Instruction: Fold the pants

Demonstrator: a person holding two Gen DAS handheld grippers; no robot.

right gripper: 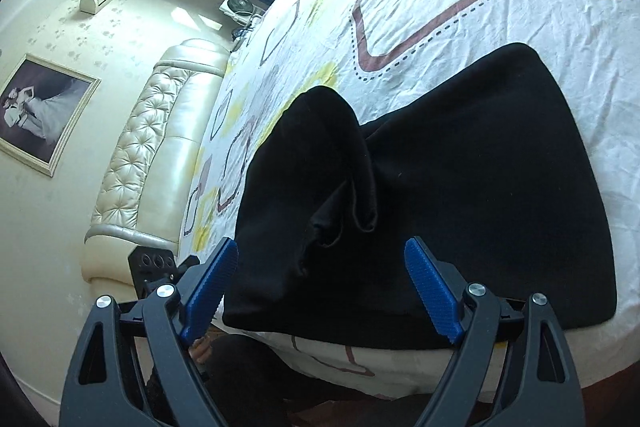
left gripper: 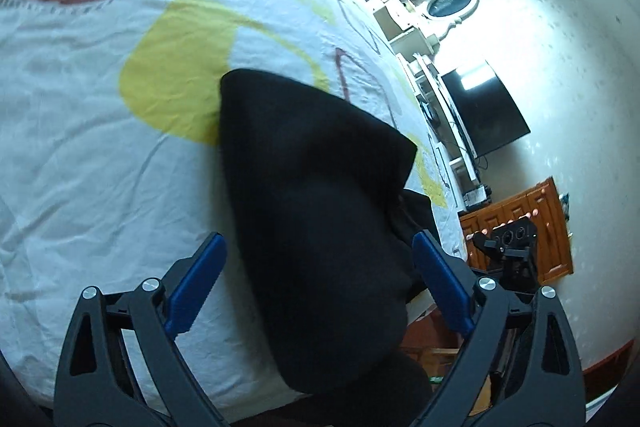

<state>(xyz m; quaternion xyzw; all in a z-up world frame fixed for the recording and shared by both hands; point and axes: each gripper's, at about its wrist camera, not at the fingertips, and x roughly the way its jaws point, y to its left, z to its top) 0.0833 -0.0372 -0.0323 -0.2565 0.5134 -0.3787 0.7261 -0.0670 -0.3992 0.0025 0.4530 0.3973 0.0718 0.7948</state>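
Black pants (left gripper: 316, 211) lie folded on a bed with a white patterned sheet (left gripper: 100, 131), near its edge. My left gripper (left gripper: 320, 251) is open, its blue pads apart on either side of the near end of the pants, holding nothing. In the right wrist view the pants (right gripper: 472, 195) lie as a wide flat slab with a loose raised fold (right gripper: 320, 155) at the left. My right gripper (right gripper: 320, 259) is open above the near edge of the pants. The right gripper also shows in the left wrist view (left gripper: 508, 243), beyond the bed edge.
A padded cream headboard (right gripper: 156, 143) stands at the left of the bed (right gripper: 440, 7). A framed picture (right gripper: 40, 111) hangs on the wall. A dark TV (left gripper: 484, 111) and a wooden cabinet (left gripper: 520, 227) stand by the far wall.
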